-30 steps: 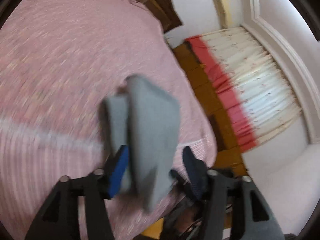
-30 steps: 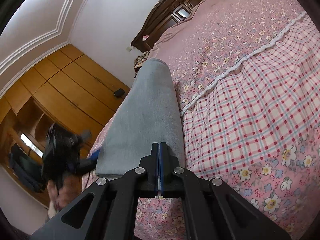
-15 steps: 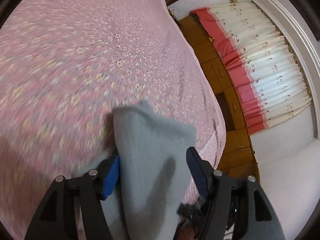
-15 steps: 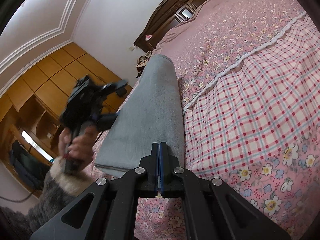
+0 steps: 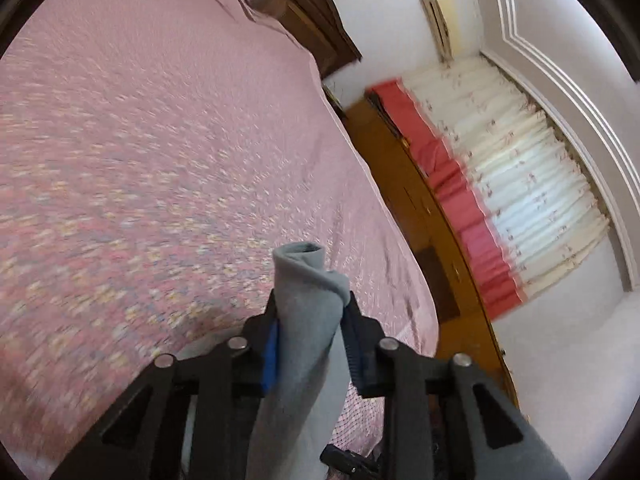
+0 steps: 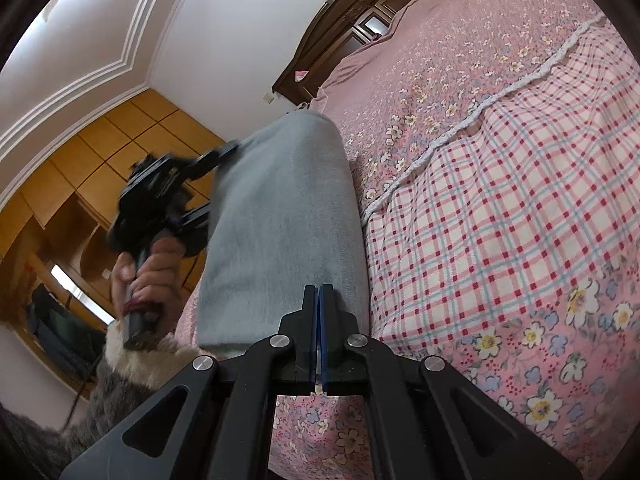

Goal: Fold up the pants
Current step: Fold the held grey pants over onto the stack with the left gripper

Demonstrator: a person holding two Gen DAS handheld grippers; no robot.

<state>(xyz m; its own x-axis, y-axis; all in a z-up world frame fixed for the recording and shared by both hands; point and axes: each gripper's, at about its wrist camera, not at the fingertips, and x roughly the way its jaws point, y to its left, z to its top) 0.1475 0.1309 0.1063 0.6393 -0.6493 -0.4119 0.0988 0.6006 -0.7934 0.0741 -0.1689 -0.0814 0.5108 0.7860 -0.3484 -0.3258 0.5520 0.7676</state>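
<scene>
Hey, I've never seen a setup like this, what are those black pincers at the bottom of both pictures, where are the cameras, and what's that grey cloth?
There is no robot here. A person holds a hand-held two-finger gripper in each hand, and a wide-angle camera on each one looks forward along its fingers, which is why the room looks curved.

One picture is from the left gripper. Its blue-padded fingers are closed around a bunched end of the grey pants, above the pink floral bedspread.

The other picture is from the right gripper, shut on another edge of the same grey pants, which stretch away over the bed. There you can also see the person's hand holding the left gripper at the pants' far end.
</scene>
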